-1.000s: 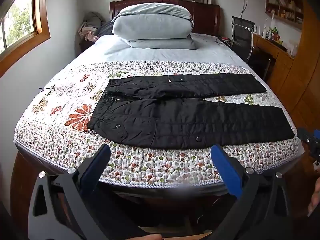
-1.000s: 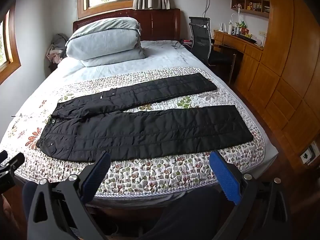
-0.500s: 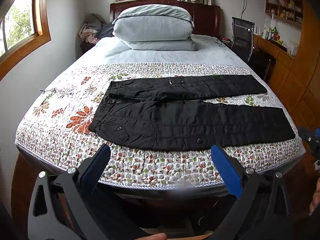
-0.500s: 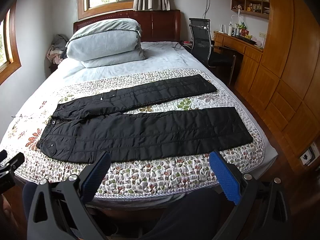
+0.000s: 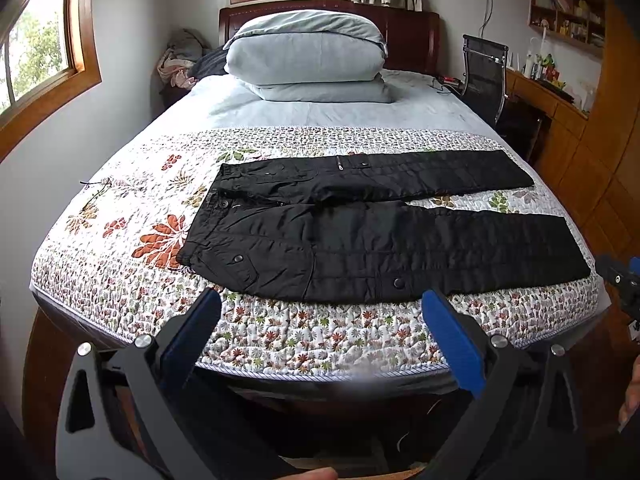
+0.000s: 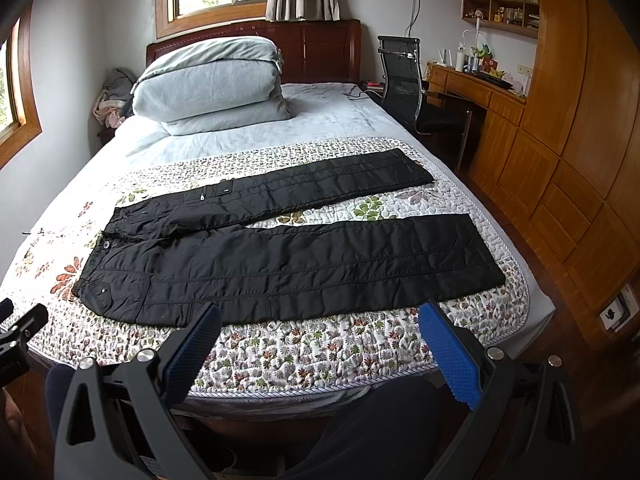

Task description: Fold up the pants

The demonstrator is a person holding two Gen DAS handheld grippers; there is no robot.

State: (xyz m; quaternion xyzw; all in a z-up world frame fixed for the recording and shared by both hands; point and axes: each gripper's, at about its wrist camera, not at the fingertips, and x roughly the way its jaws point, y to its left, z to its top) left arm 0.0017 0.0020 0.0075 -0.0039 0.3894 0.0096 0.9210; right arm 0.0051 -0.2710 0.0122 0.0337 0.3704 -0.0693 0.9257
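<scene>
While the left wrist view shows the left gripper (image 5: 320,312) spread and empty before the pants (image 5: 372,224) lying unfolded on the bed (image 5: 280,344), the right wrist view shows the right gripper (image 6: 318,330) likewise spread, so every fold remains.

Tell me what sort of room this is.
A bedroom, it seems: a bed with a wooden headboard, folded bedding stacked at its head, and a desk with an office chair beside it.
</scene>
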